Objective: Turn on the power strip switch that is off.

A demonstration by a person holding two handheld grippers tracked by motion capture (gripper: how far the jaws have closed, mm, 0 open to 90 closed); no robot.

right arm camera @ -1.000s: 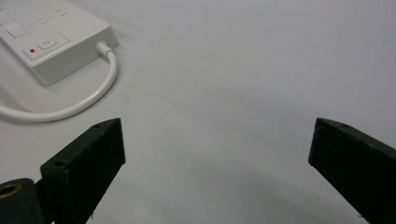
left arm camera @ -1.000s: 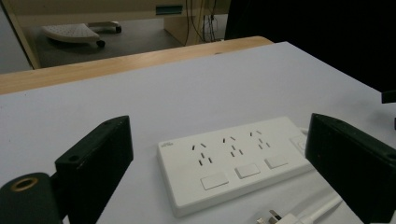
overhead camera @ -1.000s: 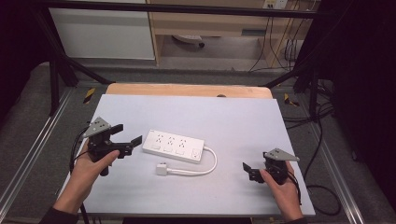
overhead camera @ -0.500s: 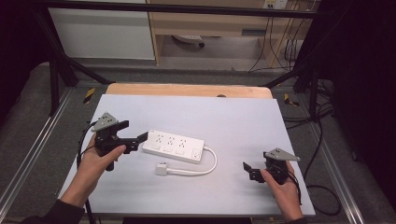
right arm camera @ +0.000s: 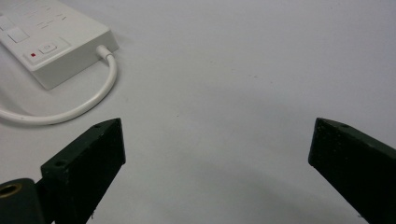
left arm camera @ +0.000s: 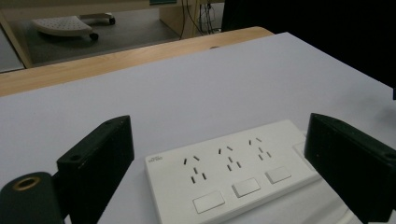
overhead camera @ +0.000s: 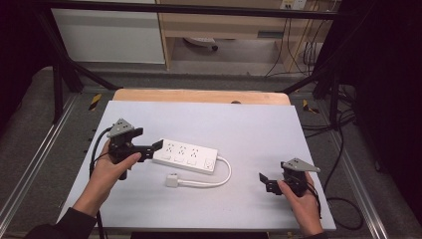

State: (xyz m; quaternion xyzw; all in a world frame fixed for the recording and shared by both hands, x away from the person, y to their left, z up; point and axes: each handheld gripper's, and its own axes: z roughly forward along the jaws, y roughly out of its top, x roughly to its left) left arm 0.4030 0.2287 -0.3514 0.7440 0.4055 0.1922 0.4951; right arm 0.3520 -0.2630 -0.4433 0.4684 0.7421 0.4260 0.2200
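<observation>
Now the left gripper (overhead camera: 155, 146) is wide open, right at the near end of the strip (overhead camera: 186, 155); the strip runs away from it toward the right. Far off, the right gripper (overhead camera: 263, 180) is open too, holding nothing.

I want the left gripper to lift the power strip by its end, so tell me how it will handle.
The power strip looks like a rigid, flat plastic bar, so it should lift stiffly and not roll. Its smooth casing may slip between the open left gripper. The cord curves loosely to the plug, so it will probably dangle and drag behind.
</observation>
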